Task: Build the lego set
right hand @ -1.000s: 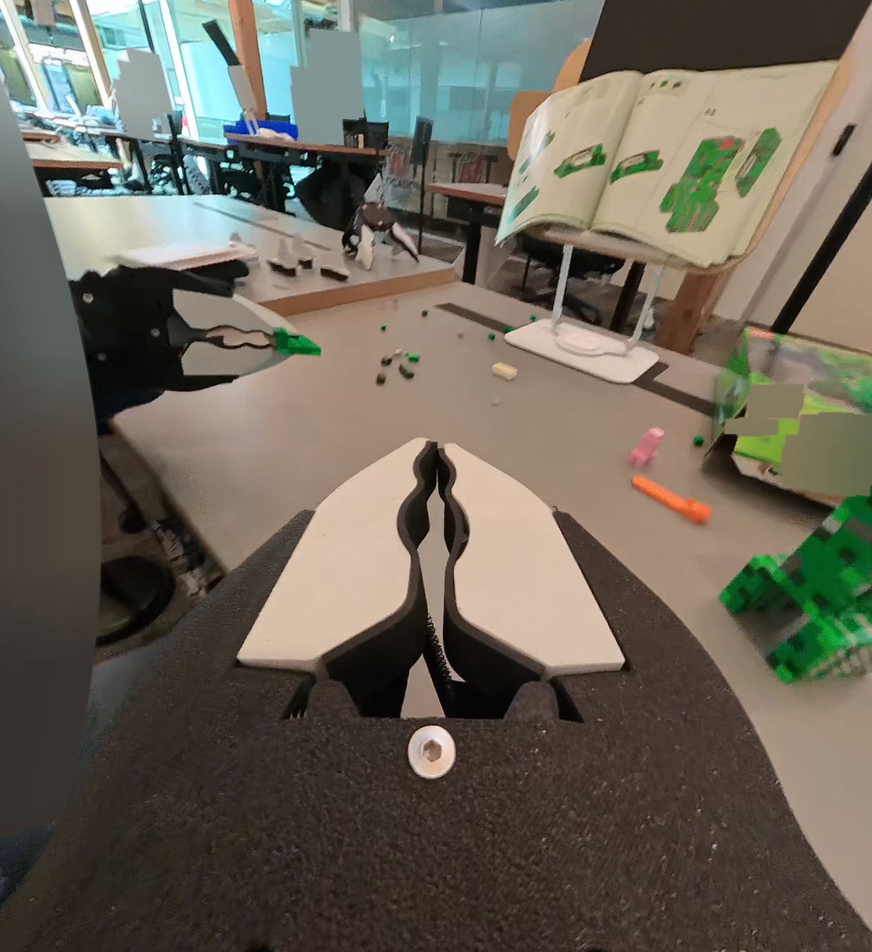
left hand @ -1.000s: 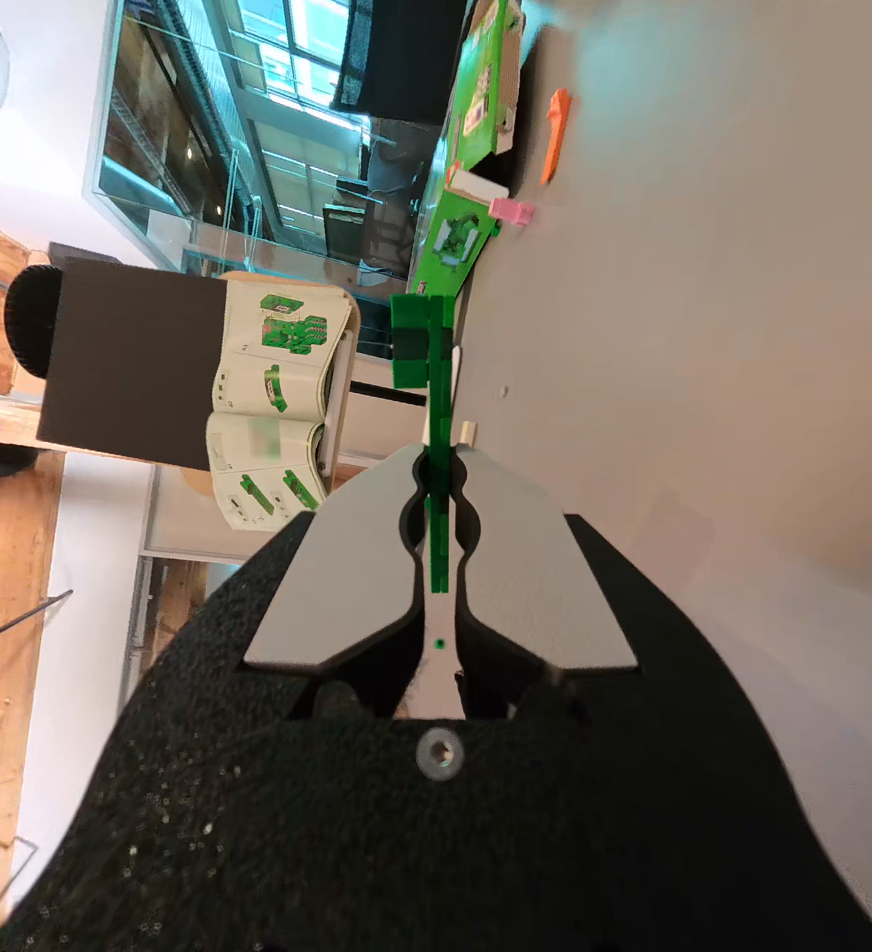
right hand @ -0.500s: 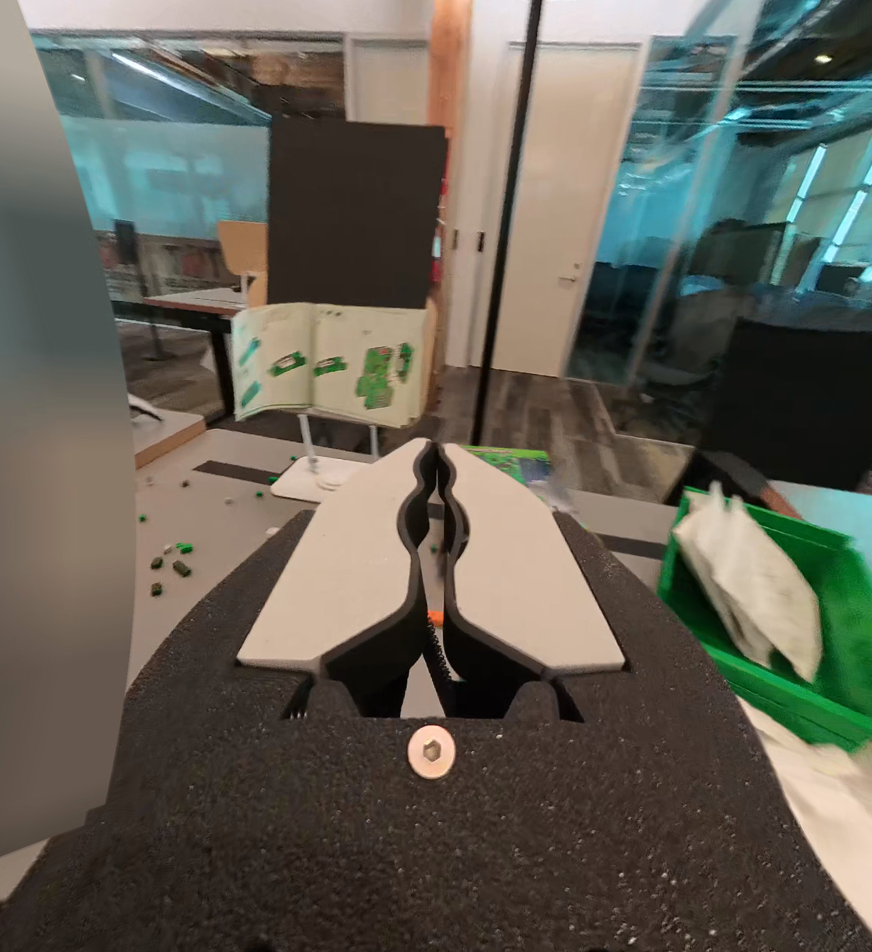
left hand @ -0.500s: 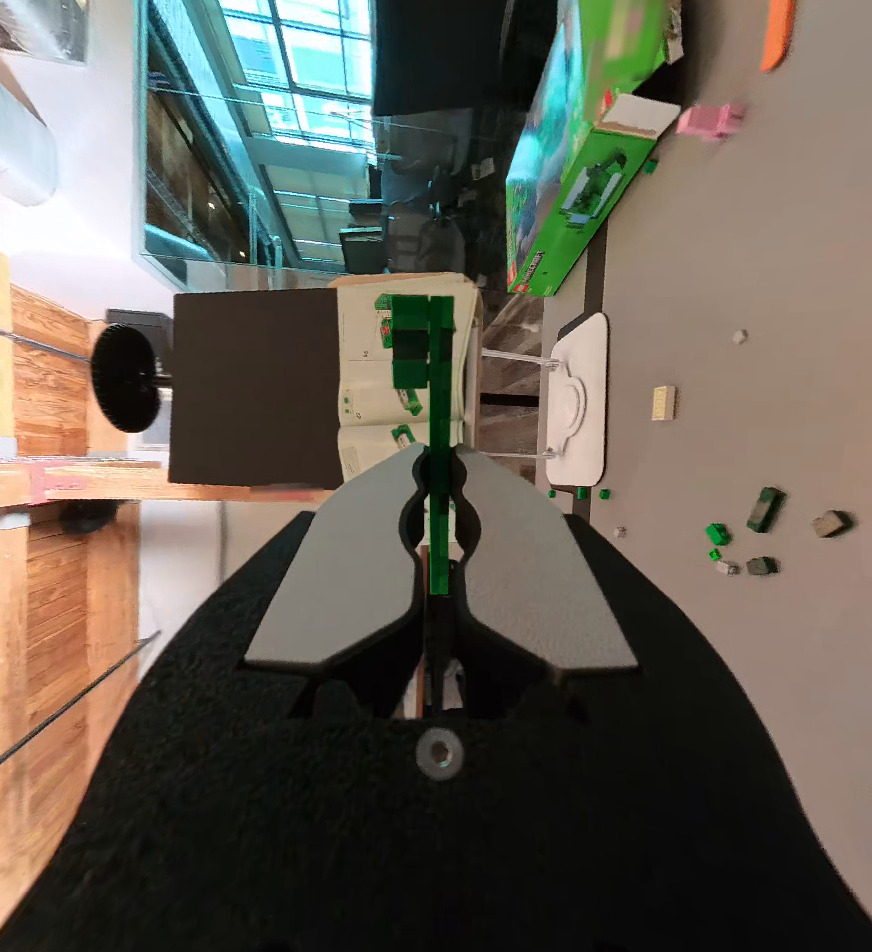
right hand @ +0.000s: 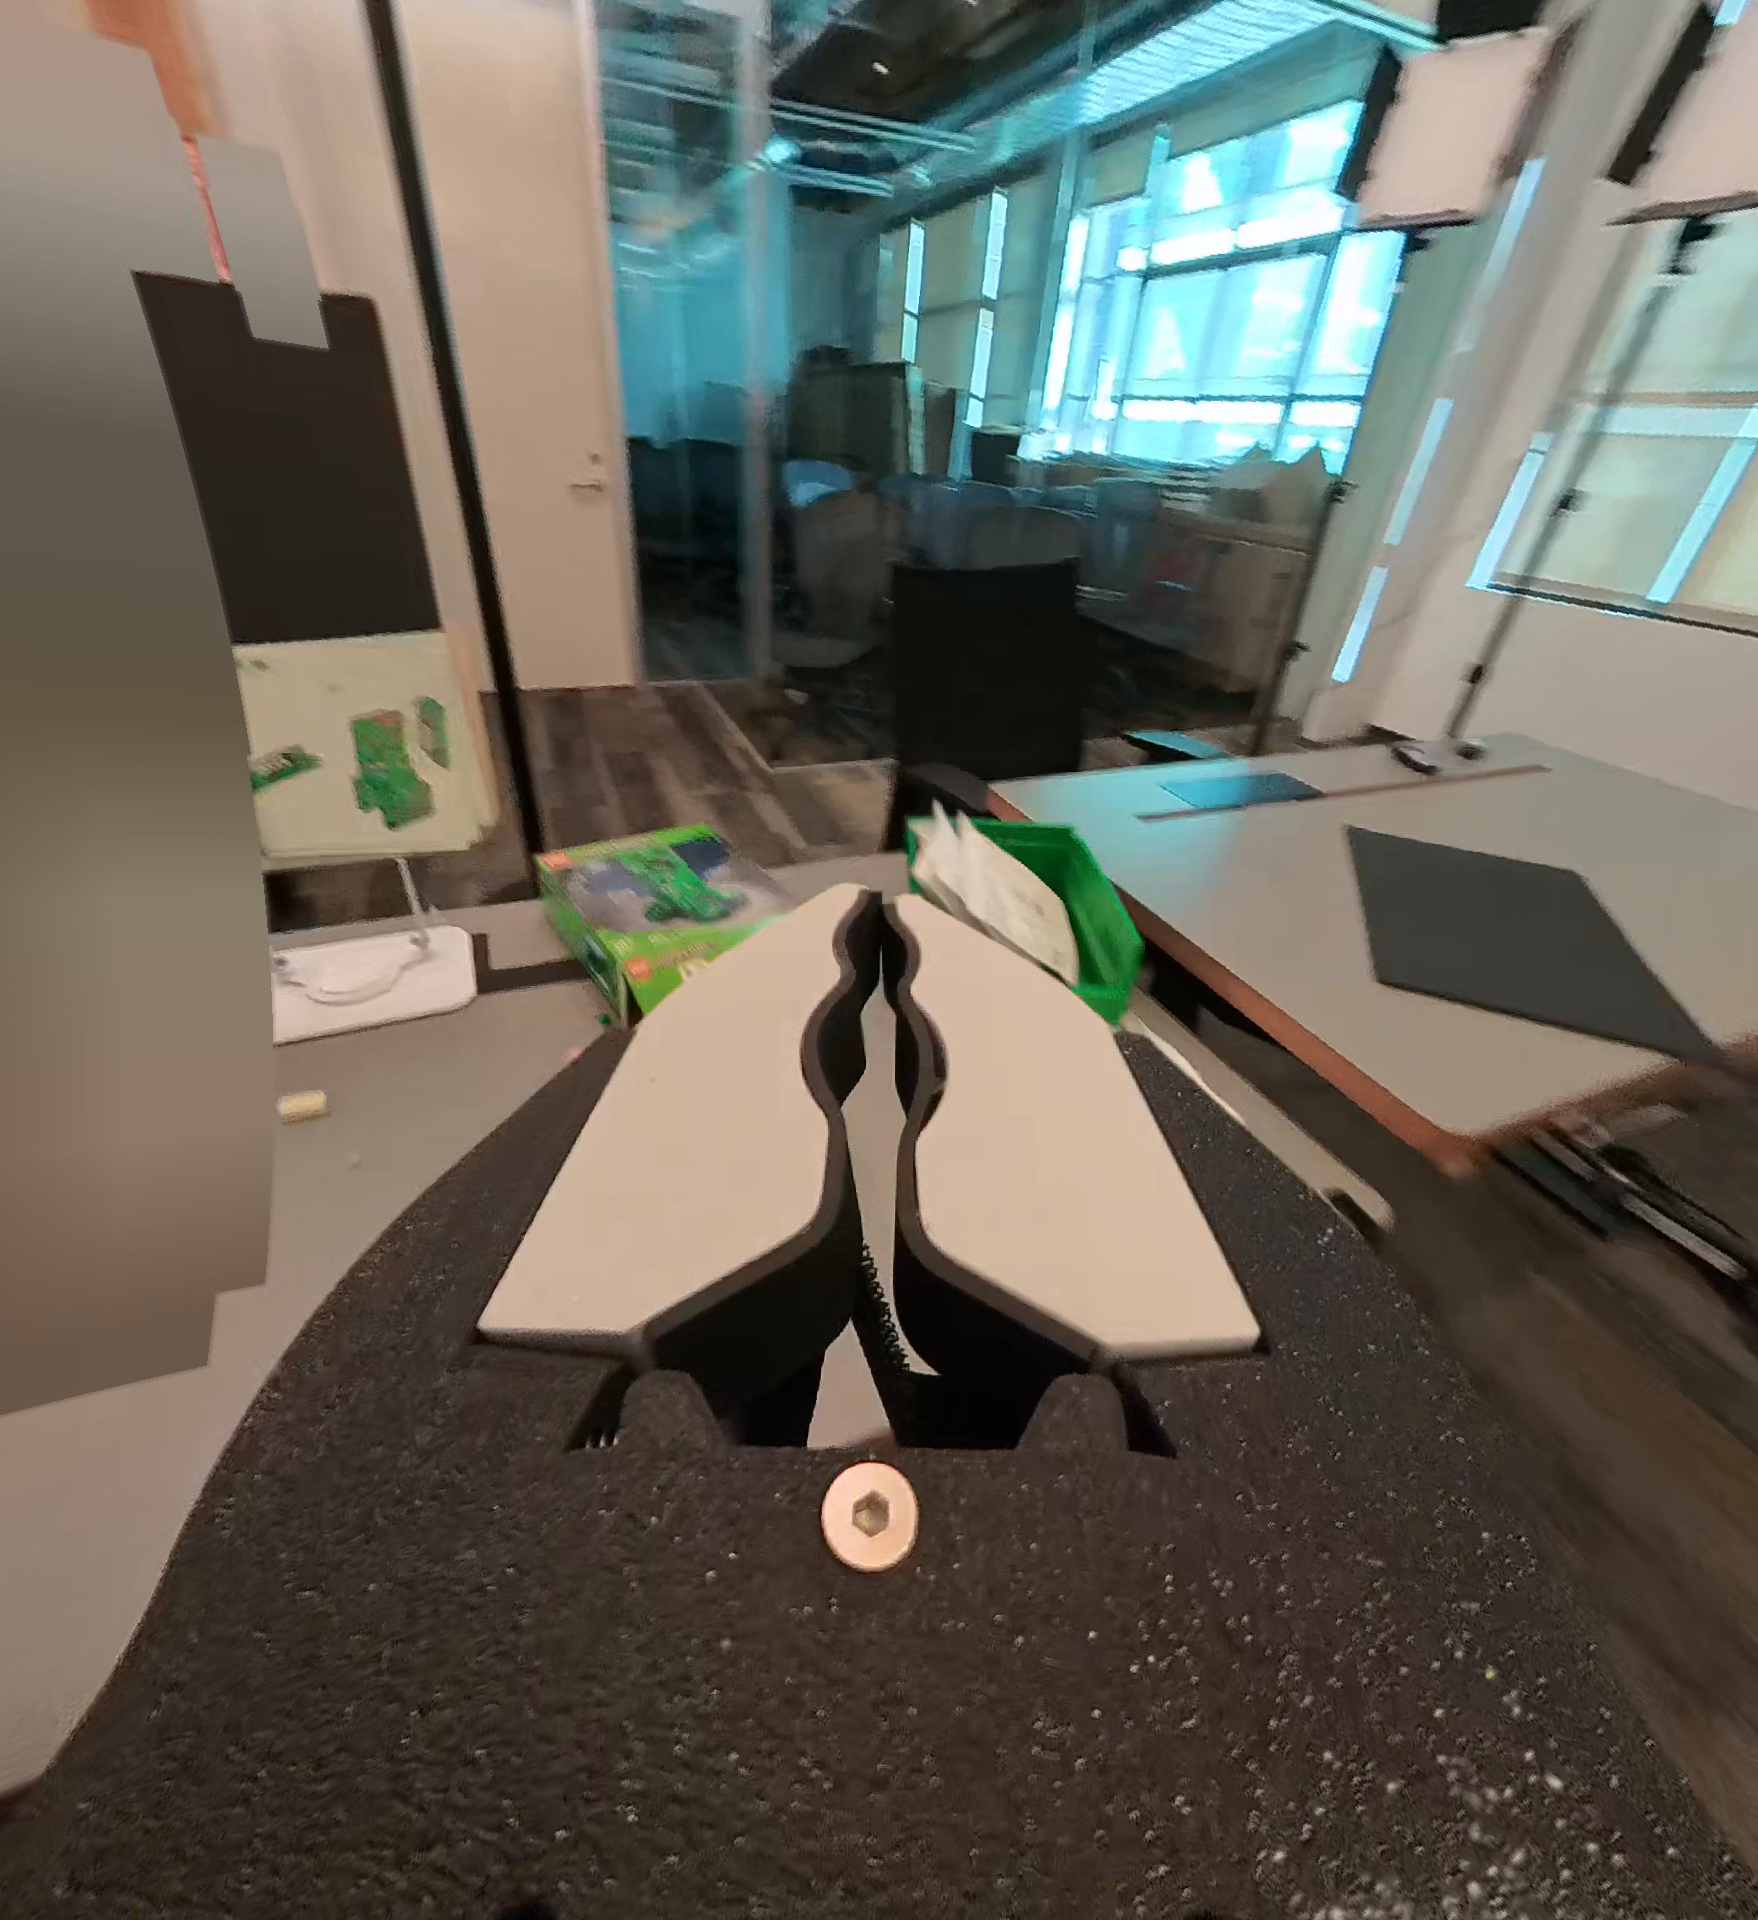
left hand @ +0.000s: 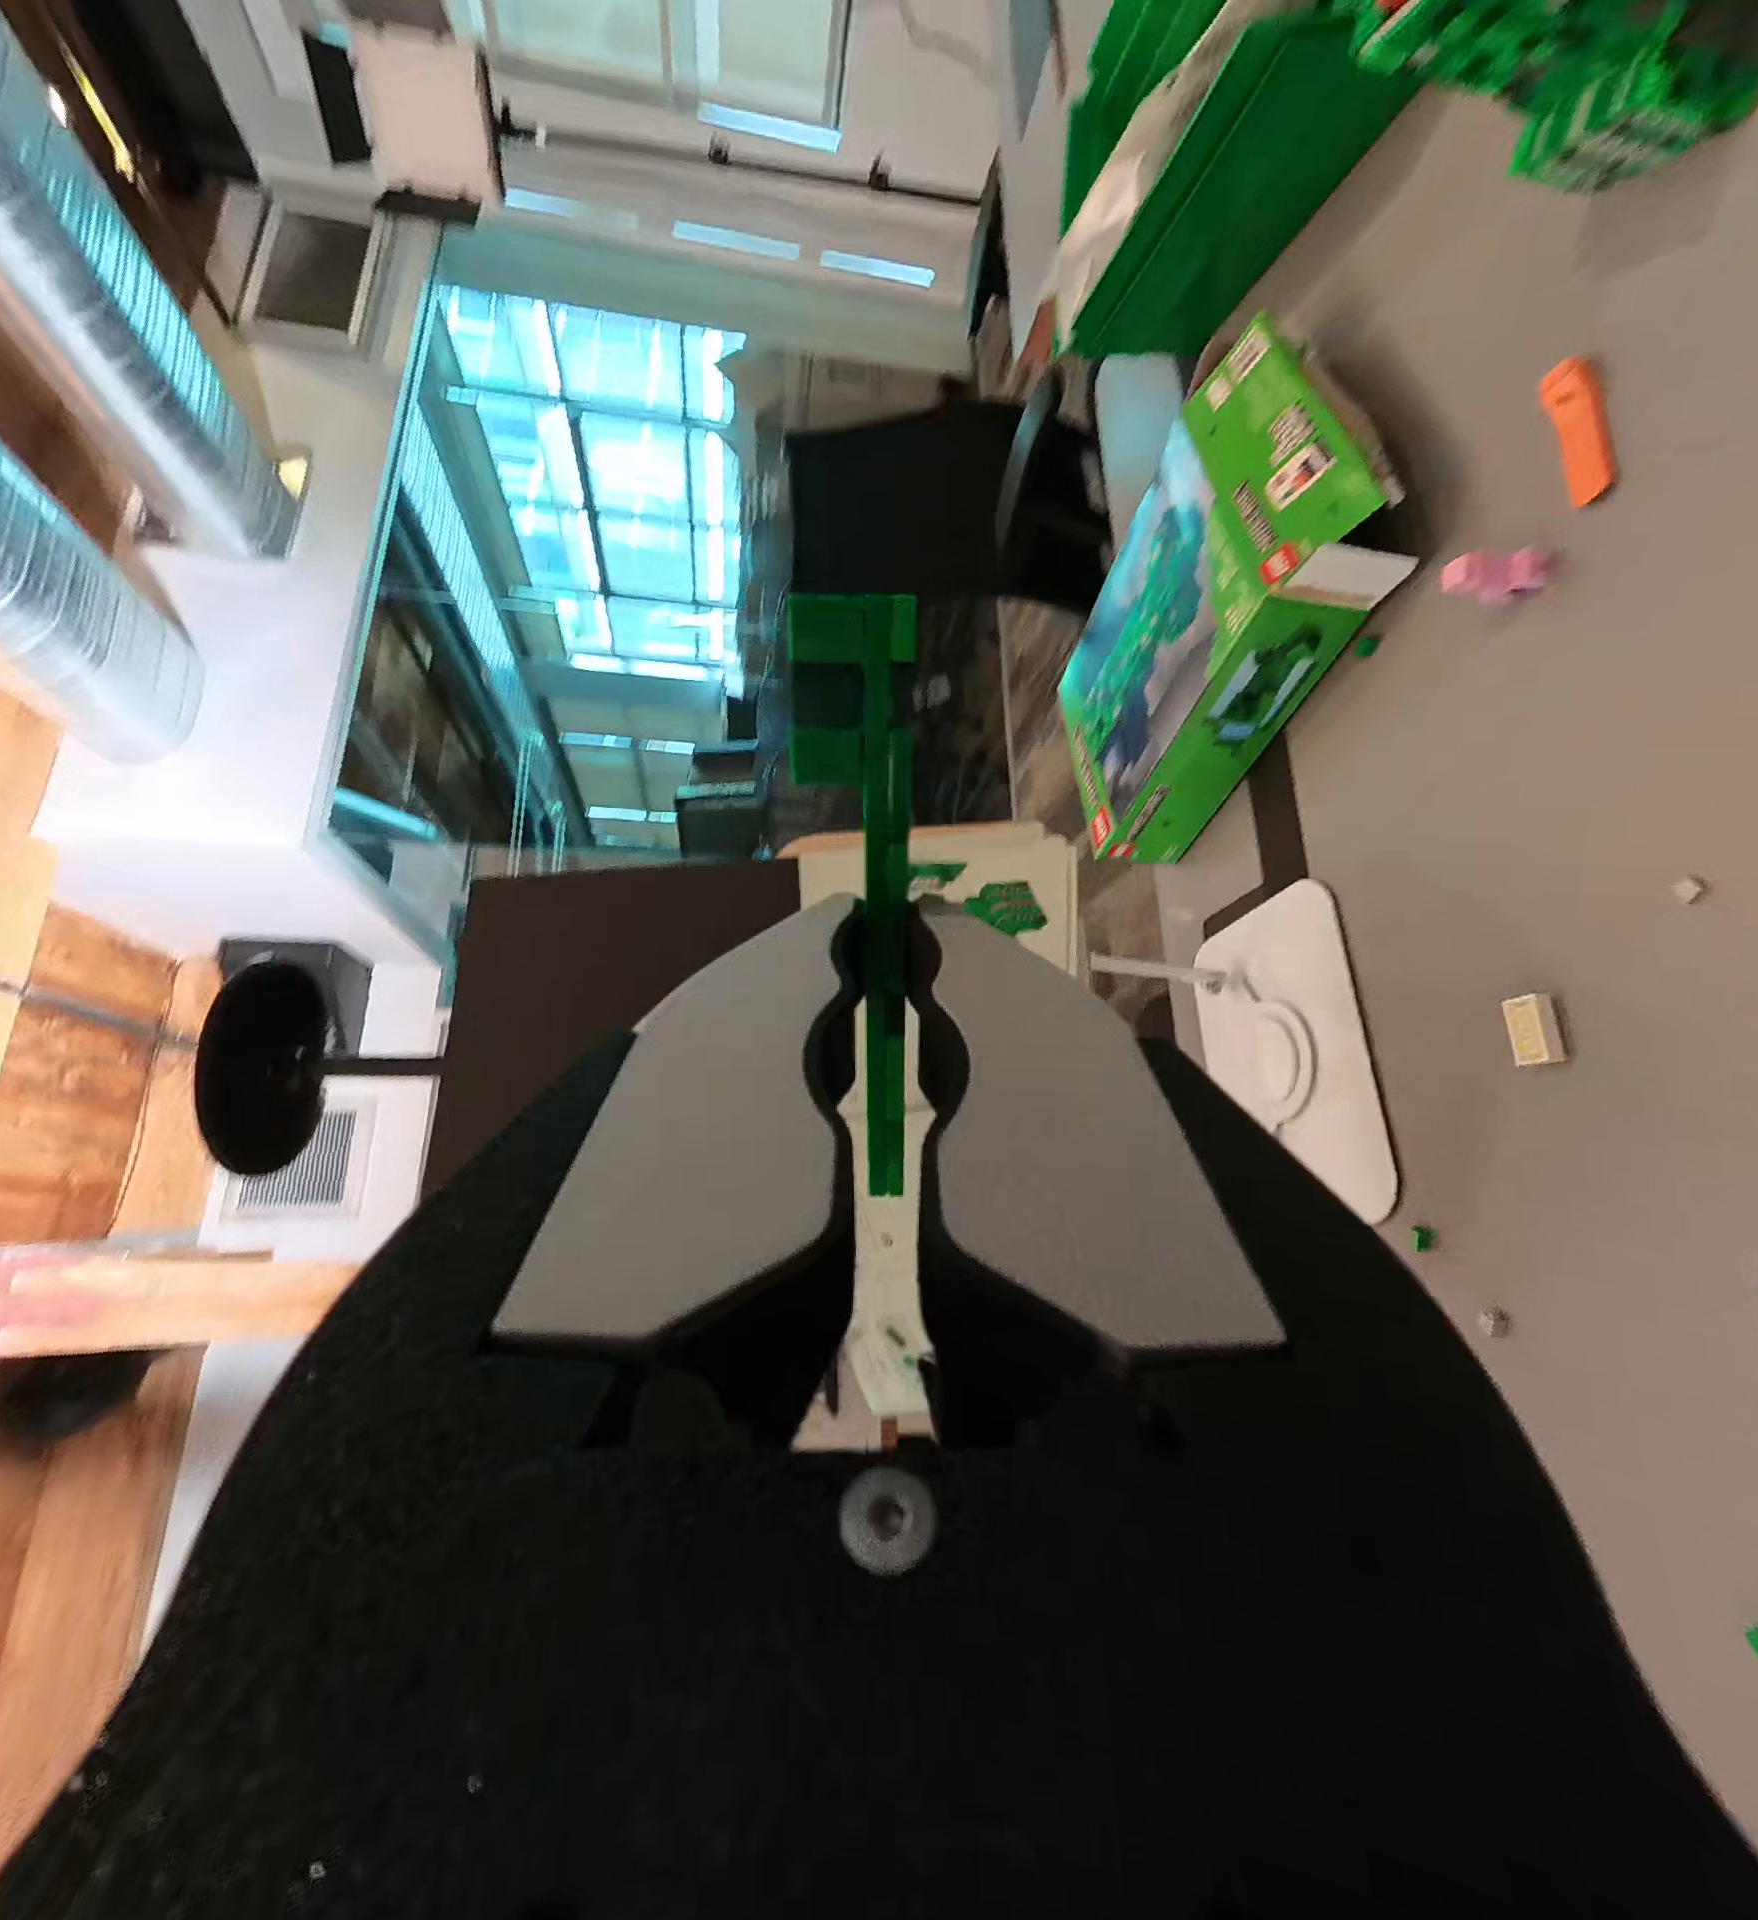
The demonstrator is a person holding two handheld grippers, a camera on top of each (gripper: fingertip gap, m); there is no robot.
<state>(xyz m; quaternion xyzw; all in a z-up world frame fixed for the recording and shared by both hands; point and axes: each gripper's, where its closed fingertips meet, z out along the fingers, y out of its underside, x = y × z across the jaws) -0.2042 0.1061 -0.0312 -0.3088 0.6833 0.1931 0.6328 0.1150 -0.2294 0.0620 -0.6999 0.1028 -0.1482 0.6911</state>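
Presently:
Left gripper (left hand: 883, 914): clamps green plate assembly (left hand: 880, 790).
Right gripper (right hand: 880, 920): closed, empty.
Next: likely fetch brick near lego box (left hand: 1207, 665).

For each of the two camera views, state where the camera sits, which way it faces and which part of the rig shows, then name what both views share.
Left wrist view: behind the left gripper, rolled sideways, facing along the grey table; its grey fingers clamp a flat green lego plate assembly.
Right wrist view: behind the right gripper, upright, facing glass-walled offices; fingers shut, empty.
Shared: the green cardboard lego box, open instruction booklet, and white stand base.
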